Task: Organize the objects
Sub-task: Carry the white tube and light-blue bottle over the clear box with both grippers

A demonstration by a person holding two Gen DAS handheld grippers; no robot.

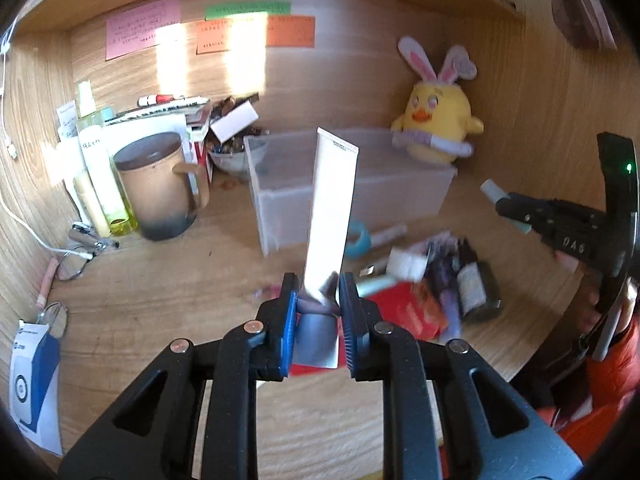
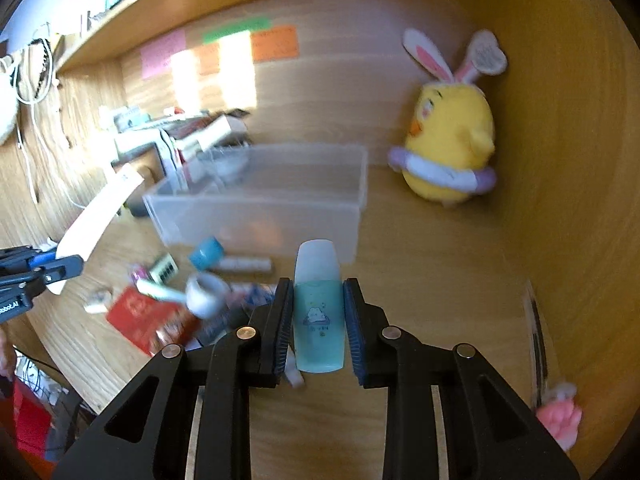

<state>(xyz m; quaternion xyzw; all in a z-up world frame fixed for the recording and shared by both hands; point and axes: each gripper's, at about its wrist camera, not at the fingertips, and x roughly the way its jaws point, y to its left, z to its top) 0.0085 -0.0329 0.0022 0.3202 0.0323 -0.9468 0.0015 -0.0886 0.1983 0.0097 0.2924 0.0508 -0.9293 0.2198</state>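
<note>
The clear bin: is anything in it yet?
Nearly empty: through the bin's clear walls only a faint orange blur shows; what it is, cannot tell.

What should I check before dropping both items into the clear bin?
1. Left tongs shut on white tube: ok.
2. Right tongs shut on teal bottle: ok.
3. Clear bin open on top: ok.
4. Room inside bin: ok, looks mostly empty.
5. Tube grip firm: cannot tell, held near its cap end.
6. Plush chick out of the bin: ok.
</note>
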